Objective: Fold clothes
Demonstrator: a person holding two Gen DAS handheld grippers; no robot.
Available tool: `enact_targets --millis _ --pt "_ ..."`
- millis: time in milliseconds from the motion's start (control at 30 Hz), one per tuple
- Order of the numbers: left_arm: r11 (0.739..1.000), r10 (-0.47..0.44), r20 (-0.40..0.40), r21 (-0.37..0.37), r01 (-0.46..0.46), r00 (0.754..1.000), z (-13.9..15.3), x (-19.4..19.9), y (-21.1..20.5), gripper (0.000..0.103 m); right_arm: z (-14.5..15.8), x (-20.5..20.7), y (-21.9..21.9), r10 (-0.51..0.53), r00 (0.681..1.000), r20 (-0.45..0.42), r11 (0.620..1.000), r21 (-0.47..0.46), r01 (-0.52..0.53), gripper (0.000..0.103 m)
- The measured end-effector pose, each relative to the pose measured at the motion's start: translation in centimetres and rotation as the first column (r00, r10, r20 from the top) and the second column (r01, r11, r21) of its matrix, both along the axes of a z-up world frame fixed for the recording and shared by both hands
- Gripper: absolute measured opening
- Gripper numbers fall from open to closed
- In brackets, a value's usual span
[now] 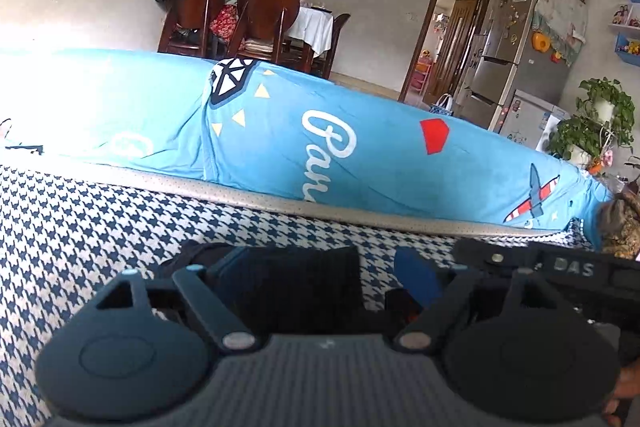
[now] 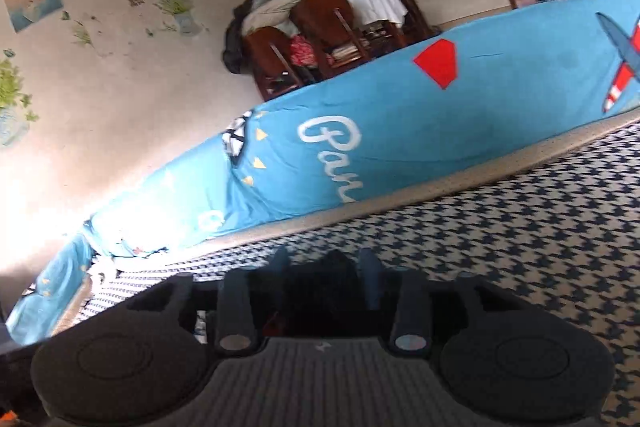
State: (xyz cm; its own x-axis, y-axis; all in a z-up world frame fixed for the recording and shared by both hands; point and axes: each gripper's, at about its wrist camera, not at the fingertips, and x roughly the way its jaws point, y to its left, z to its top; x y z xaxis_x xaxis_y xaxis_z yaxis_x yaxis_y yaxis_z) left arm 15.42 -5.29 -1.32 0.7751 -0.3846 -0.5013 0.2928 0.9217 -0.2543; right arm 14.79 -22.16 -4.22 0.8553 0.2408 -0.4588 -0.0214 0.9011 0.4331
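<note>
Lettering "Pan…" white on blue cover (image 1: pixel 360 131), frame centre. Houndstooth cloth (image 1: pixel 80 227) below. Your left gripper (image 1: pixel 320 279) jaws apart over dark garment (image 1: pixel 288 279); right gripper (image 2: pixel 326 279) apart too.

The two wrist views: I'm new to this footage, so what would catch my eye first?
The bright blue cover with white lettering, a red shape and a small plane, draped over the sofa back across both views. Below it lies the blue-and-white houndstooth seat cloth. Close up, a dark garment lies between the left gripper's open fingers.
</note>
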Motion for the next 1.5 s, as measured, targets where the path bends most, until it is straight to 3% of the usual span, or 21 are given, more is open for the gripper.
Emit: enact_targets --millis 133,200,367,533,833,933,1100,1233,1300,1367,1467,1500 --pt "0.998 0.043 -0.117 -0.046 -0.049 0.992 -1.4 1.7 1.6 0.086 -0.4 -0.7 -2.0 -0.042 0.998 -0.040 0.999 0.028 0.043 0.061" --pt "0.996 0.071 -0.162 -0.046 -0.079 0.984 -2.3 2.4 2.2 0.086 -0.6 -1.0 -3.0 -0.079 0.994 -0.069 0.996 0.036 0.082 0.075" --pt "0.990 0.123 -0.232 -0.034 -0.134 0.965 -4.1 3.7 3.7 0.096 -1.9 -1.4 -4.5 -0.110 0.979 -0.169 0.991 0.055 0.121 0.075" --pt "0.986 0.105 -0.306 -0.091 -0.139 0.946 -5.7 4.5 4.3 0.101 -2.4 -2.3 -4.2 -0.042 0.977 -0.209 0.996 0.068 0.057 0.082" --pt "0.988 0.082 -0.320 -0.097 -0.118 0.944 -6.9 4.9 3.2 0.103 -2.7 -3.4 -1.8 0.106 0.968 -0.230 0.993 -0.018 -0.113 0.095" --pt "0.993 0.065 -0.313 -0.074 -0.092 0.948 -7.3 5.1 2.3 0.103 -3.8 -2.6 -1.2 0.118 0.952 -0.283 0.992 -0.016 -0.128 0.099" --pt "0.998 0.008 -0.350 -0.055 -0.029 0.937 -8.9 5.9 0.6 0.103 -6.7 -0.8 -0.4 0.082 0.908 -0.410 0.996 -0.002 -0.090 0.100" --pt "1.000 0.002 -0.327 -0.018 -0.008 0.945 -8.8 5.6 -0.4 0.103 -7.7 0.3 -0.6 0.052 0.908 -0.415 0.998 0.056 -0.031 0.103" --pt "1.000 -0.008 -0.320 -0.010 0.005 0.947 -8.7 5.4 -0.7 0.097 -7.5 0.9 -0.3 0.054 0.917 -0.396 0.998 0.043 -0.041 0.098" --pt "1.000 -0.021 -0.313 -0.004 0.021 0.949 -8.4 5.2 -0.9 0.076 -7.6 1.4 0.0 0.066 0.925 -0.375 0.997 0.054 -0.050 0.089" --pt "0.999 -0.028 -0.296 0.010 0.033 0.955 -8.1 4.9 -1.2 0.057 -7.9 1.8 0.6 0.080 0.936 -0.343 0.996 0.073 -0.058 0.078" --pt "0.999 -0.028 -0.287 0.020 0.035 0.957 -8.0 4.7 -1.4 0.054 -8.0 2.0 0.8 0.081 0.939 -0.334 0.996 0.074 -0.060 0.071"
